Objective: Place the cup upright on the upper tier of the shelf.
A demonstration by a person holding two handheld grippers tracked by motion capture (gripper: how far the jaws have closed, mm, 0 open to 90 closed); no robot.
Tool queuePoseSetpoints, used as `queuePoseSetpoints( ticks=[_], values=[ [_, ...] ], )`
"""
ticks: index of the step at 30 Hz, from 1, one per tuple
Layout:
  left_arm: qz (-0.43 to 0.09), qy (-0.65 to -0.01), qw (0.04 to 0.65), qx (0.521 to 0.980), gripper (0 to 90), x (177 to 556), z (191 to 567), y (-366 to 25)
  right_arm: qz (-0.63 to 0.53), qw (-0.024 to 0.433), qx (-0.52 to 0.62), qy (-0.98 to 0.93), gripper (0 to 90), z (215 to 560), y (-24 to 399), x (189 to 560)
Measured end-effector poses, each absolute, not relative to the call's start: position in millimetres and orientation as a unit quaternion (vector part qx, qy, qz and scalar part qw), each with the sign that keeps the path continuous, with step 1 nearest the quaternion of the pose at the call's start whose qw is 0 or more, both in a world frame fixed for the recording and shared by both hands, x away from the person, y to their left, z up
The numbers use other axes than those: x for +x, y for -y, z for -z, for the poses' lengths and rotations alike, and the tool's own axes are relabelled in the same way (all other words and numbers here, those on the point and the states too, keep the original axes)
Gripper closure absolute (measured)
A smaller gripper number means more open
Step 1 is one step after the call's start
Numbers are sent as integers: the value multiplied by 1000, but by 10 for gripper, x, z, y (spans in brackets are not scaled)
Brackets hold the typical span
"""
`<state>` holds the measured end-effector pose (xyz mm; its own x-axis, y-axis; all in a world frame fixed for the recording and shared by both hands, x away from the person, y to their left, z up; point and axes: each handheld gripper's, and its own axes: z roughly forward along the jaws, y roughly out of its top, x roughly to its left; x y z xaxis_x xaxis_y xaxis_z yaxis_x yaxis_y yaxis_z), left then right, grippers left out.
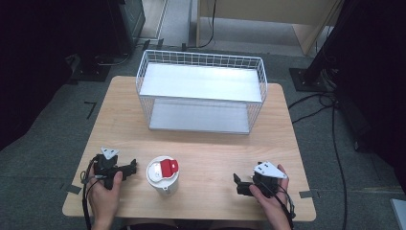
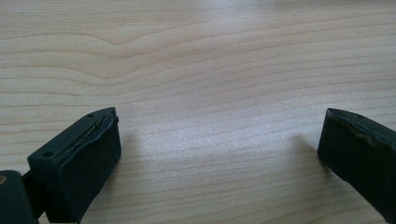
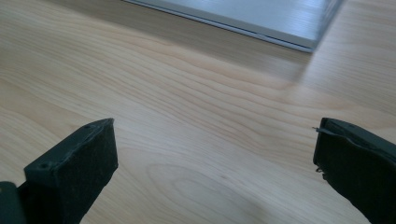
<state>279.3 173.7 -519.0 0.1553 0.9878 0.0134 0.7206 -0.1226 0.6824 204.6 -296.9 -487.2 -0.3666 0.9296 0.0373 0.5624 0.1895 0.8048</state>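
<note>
The high view takes in the whole wooden table [image 1: 201, 143]. A white wire basket [image 1: 201, 91] with a flat white shelf inside stands at the far middle of the table. Near the front edge stands a white cup [image 1: 163, 175] with a white lid that carries a red tab. The left hand [image 1: 104, 194] holds the left gripper [image 1: 131, 167] just to the left of the cup, its black jaws pointing toward the cup but apart from it. The right hand [image 1: 268, 199] holds the right gripper [image 1: 238, 184] well to the right of the cup, its jaws pointing left along the table. Each gripper carries a grey three-cornered plate on top. Black cables lie on the grey floor to the right of the table.

The left gripper view adds what the high view cannot resolve: the left gripper [image 2: 219, 144] has its two black jaws spread wide, with bare wood grain between them and nothing held. The cup lies outside this view.

The right gripper view shows the right gripper [image 3: 215, 154] likewise spread wide and empty over bare wood. Beyond the jaws, at the top of that view, lies the pale bottom edge of the basket [image 3: 261, 18], well apart from the jaws.
</note>
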Motion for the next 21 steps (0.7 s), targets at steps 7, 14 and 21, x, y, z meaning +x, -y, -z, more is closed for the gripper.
queuePoseSetpoints(
  ticks=[7,14,21],
  values=[
    [-243,-603,275,709,0,2793,5190,-1737,-402,224,476,-749,0,4832,2650,2069],
    [-243,-603,275,708,0,2792,5190,-1736,-420,209,451,-759,0,4805,2364,2082],
    [-243,-603,275,708,0,2792,5190,-1736,-429,199,438,-765,0,4802,2199,2077]
  ],
)
